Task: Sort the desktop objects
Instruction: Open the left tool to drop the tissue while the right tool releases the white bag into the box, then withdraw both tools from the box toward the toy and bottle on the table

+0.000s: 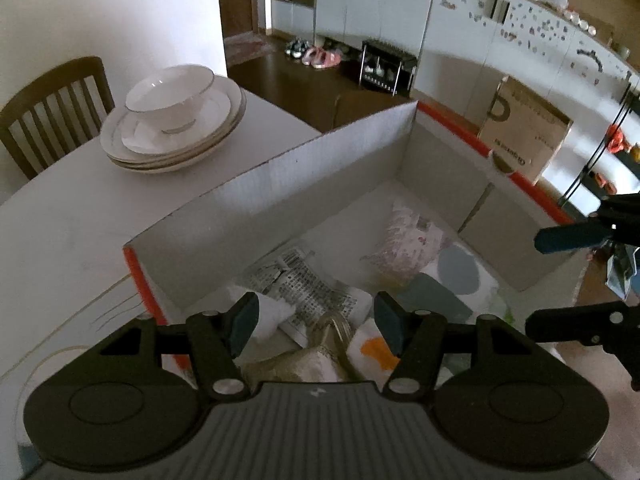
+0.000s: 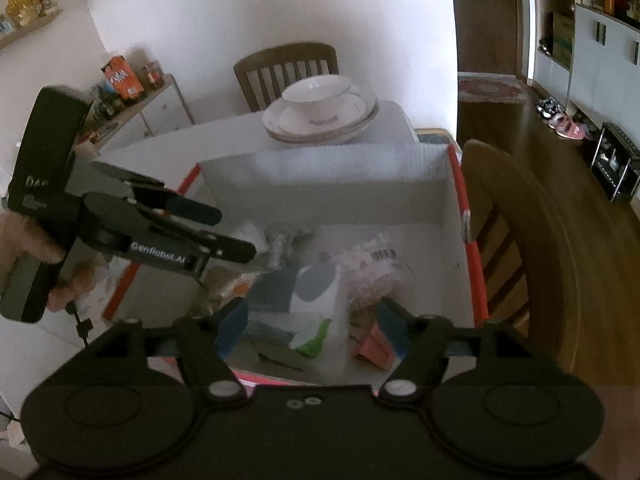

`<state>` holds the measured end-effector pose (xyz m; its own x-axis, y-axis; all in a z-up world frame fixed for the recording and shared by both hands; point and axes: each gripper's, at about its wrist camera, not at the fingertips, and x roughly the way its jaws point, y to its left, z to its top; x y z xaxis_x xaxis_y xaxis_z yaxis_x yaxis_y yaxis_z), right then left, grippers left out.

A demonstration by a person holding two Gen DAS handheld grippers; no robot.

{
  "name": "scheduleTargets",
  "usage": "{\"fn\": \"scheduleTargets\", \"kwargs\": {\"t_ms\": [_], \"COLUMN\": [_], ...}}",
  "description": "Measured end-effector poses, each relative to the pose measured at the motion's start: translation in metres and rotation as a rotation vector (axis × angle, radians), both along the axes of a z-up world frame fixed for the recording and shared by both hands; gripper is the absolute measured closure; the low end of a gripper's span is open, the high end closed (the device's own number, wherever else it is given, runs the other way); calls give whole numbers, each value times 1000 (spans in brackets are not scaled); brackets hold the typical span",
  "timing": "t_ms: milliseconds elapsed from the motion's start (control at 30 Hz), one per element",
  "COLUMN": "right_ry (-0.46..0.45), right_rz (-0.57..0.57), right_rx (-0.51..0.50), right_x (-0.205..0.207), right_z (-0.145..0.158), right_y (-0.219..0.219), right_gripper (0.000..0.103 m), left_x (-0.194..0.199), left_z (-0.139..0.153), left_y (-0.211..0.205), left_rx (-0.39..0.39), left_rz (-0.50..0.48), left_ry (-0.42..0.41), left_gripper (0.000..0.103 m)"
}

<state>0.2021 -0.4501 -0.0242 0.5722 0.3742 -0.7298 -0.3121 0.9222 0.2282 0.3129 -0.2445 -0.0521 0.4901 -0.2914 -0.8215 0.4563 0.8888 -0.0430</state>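
An open cardboard box (image 1: pixel 304 176) with red outer edges (image 2: pixel 476 256) stands on the white table (image 1: pixel 60 216). Inside lie a pink-patterned packet (image 1: pixel 404 240), a printed silver packet (image 1: pixel 308 284), a white pouch with grey and orange shapes (image 1: pixel 460 276), a clear glass bottle (image 1: pixel 332 332) and a pink object (image 2: pixel 374 350). My left gripper (image 1: pixel 316 320) is open and empty above the box's near end, over the bottle. My right gripper (image 2: pixel 312 326) is open and empty above the white pouch (image 2: pixel 316 300). The left gripper also shows in the right wrist view (image 2: pixel 234 232).
A stack of white plates with a bowl on top (image 1: pixel 176 116) sits on the table beyond the box. Wooden chairs stand at the far side (image 2: pixel 286 64) and right of the box (image 2: pixel 532 248). A cardboard carton (image 1: pixel 524 132) and a shoe rack (image 1: pixel 386 66) stand on the floor.
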Motion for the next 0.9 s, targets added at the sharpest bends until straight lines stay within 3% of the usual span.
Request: {"fn": "scheduleTargets", "kwargs": {"t_ms": [233, 433, 900], "right_ry": [-33, -64, -80], "right_rz": [11, 13, -6], "right_rx": [35, 36, 36], "right_x": [-8, -18, -38], "right_z": [14, 24, 33], "right_y": [5, 17, 75], "right_gripper": [22, 17, 11], "left_x": [-32, -60, -117], "left_z": [26, 42, 48], "left_y": [16, 34, 93], "left_rx": [-59, -79, -75], "left_rz": [24, 22, -7], "left_ry": [-72, -134, -197], "left_gripper": [40, 33, 27]}}
